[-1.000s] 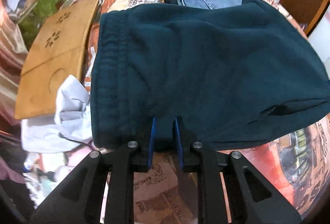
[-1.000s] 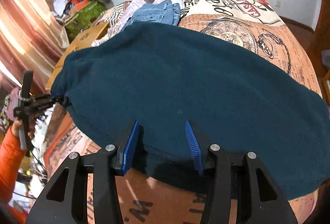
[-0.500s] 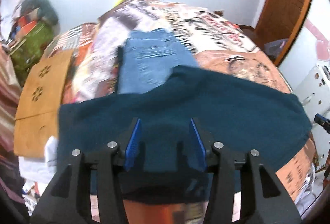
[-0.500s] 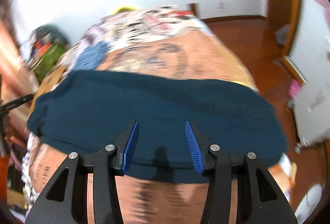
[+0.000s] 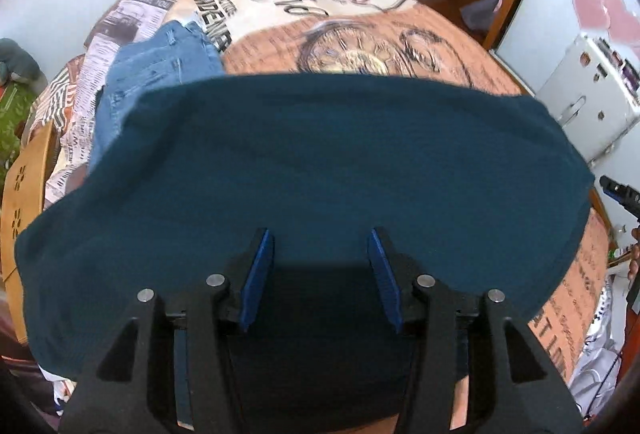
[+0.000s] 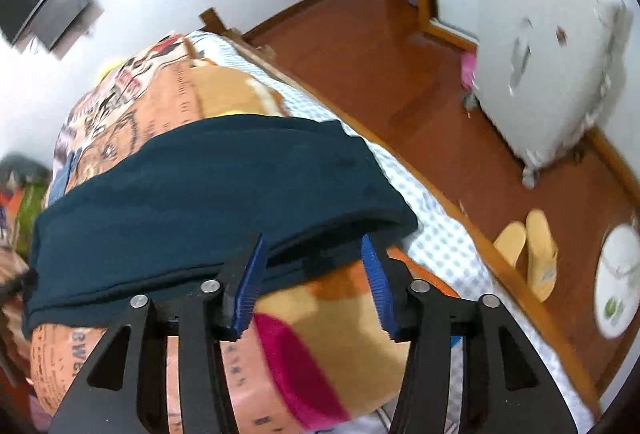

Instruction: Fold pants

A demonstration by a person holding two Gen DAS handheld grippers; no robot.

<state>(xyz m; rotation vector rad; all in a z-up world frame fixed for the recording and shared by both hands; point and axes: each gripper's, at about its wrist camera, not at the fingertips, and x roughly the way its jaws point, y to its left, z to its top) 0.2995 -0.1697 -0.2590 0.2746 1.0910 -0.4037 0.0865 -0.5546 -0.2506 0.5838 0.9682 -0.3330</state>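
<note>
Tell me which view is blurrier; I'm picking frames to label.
Right wrist view: worse, with the fridge and floor smeared by motion, and the pants soft. Left wrist view: milder blur on the bedspread print; pants evenly lit, with the gripper's shadow falling on them.

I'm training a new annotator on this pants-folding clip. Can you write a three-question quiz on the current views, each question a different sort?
1. True or false: the dark teal pants lie spread across the patterned bedspread.
2. Which garment lies beyond the pants in the left wrist view? A) a red sweater B) folded blue jeans C) a white towel
3. Fill in: on the wooden floor beside the bed sits a pair of yellow ______.

Key
1. True.
2. B, the blue jeans.
3. Slippers.

Trainer note: the left gripper and right gripper both have jaws opening, pads clamping no cloth.
</note>
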